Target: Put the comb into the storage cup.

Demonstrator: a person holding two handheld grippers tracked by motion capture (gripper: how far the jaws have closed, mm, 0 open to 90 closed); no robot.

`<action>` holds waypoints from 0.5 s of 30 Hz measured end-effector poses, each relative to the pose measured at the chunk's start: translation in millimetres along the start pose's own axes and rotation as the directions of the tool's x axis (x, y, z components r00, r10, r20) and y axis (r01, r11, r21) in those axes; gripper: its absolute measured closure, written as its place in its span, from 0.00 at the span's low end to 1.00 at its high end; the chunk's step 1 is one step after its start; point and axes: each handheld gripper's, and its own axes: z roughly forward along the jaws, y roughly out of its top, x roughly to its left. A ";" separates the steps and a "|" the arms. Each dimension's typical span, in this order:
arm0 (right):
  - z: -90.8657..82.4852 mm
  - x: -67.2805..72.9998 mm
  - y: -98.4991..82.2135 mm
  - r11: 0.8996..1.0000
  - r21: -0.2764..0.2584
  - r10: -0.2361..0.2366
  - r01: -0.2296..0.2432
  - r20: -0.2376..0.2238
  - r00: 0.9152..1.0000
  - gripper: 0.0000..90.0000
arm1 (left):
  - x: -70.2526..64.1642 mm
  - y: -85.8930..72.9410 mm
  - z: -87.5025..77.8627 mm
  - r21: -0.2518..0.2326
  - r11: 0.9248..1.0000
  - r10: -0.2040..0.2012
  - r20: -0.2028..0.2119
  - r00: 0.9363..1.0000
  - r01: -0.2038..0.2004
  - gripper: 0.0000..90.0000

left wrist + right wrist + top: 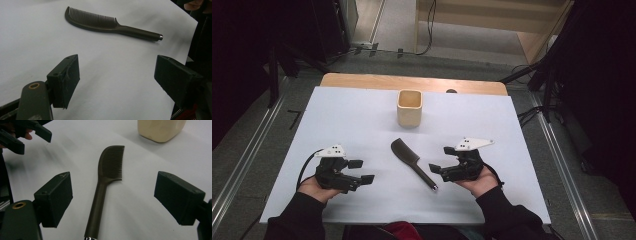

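A dark comb (411, 161) lies flat on the white sheet (362, 115), its toothed head toward the far left and its handle toward me. A cream square cup (409, 107) stands upright behind it. My left gripper (361, 171) rests open to the left of the comb, jaws pointing right; in the left gripper view (116, 80) the comb (110, 23) lies ahead of the jaws. My right gripper (442, 159) is open just right of the comb's handle. In the right gripper view (113, 197) the comb's handle (96, 210) runs between the jaws, untouched, with the cup (161, 128) beyond.
The white sheet covers a wooden table (412, 82) whose far edge shows behind the cup. Dark equipment, cables and metal rails (242, 160) stand on the floor around it. The other hand's gripper (22, 133) shows at the top left of the right gripper view.
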 end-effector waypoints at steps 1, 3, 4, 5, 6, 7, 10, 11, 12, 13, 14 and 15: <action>1.1 0.9 0.8 1.000 0.001 -0.004 0.004 0.002 1.000 0.15 | 0.1 0.0 0.0 0.001 1.000 0.000 0.000 1.000 0.000 0.24; 3.6 2.8 2.4 1.000 0.000 -0.006 0.006 0.004 1.000 0.15 | 0.1 -0.1 0.0 0.001 1.000 0.001 -0.001 1.000 -0.001 0.24; 5.0 3.4 2.8 1.000 -0.002 -0.010 0.010 0.005 1.000 0.15 | 0.1 0.0 0.0 0.001 1.000 0.003 0.000 1.000 -0.003 0.24; 6.0 4.3 3.1 1.000 0.002 -0.009 0.009 0.005 1.000 0.15 | 0.0 0.0 -0.2 0.003 1.000 0.002 -0.002 1.000 -0.002 0.24; 6.0 4.3 3.1 1.000 0.002 -0.009 0.009 0.005 1.000 0.15 | 0.0 0.0 -0.2 0.003 1.000 0.002 -0.002 1.000 -0.002 0.24; 8.1 5.3 3.0 1.000 0.006 -0.011 0.011 0.005 1.000 0.15 | 0.0 0.0 -0.2 0.002 1.000 0.002 0.000 1.000 -0.002 0.24; 10.9 6.0 2.3 1.000 0.013 -0.016 0.016 0.008 1.000 0.15 | 0.0 0.0 -0.2 0.001 1.000 0.002 -0.001 1.000 -0.002 0.24; 11.6 6.1 1.9 1.000 0.015 -0.018 0.018 0.011 1.000 0.15 | 0.0 0.0 0.0 0.002 1.000 0.004 0.001 1.000 -0.004 0.24; 11.6 6.1 1.9 1.000 0.015 -0.018 0.018 0.011 1.000 0.15 | 0.0 0.0 0.0 0.002 1.000 0.004 0.001 1.000 -0.004 0.24; 12.6 6.3 1.3 1.000 0.017 -0.015 0.015 0.009 1.000 0.15 | -0.1 0.0 0.1 0.002 1.000 0.004 0.002 1.000 -0.004 0.24; 14.0 6.8 0.0 1.000 0.022 -0.011 0.011 0.008 1.000 0.15 | -0.2 0.0 0.2 0.001 1.000 0.005 0.001 1.000 -0.005 0.24; 14.0 6.8 0.0 1.000 0.022 -0.011 0.011 0.008 1.000 0.15 | -0.4 0.0 0.1 0.001 1.000 0.005 0.001 1.000 -0.005 0.24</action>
